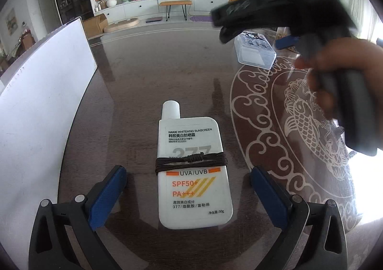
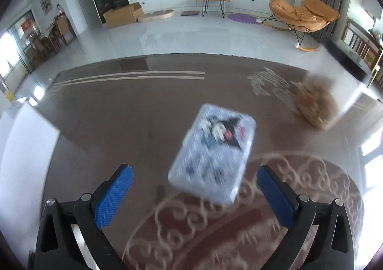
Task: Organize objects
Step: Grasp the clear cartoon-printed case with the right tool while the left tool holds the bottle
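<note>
A white flat sunscreen bottle (image 1: 194,169) lies on the dark table, cap pointing away, with a brown cord (image 1: 191,162) wound around its middle. My left gripper (image 1: 189,195) is open, one blue finger on each side of the bottle's lower half, neither touching it. A clear plastic box (image 2: 213,152) with a cartoon picture on its lid lies just ahead of my right gripper (image 2: 195,195), which is open and holds nothing. This box (image 1: 255,51) also shows far right in the left wrist view, under the blurred black body of the right gripper held by a hand (image 1: 335,73).
A white board (image 1: 43,102) stands along the table's left side. White fish and cloud patterns (image 1: 299,114) cover the right part of the table. A blurred brown fluffy thing (image 2: 316,107) sits at the far right. Beyond the table's far edge is a living-room floor.
</note>
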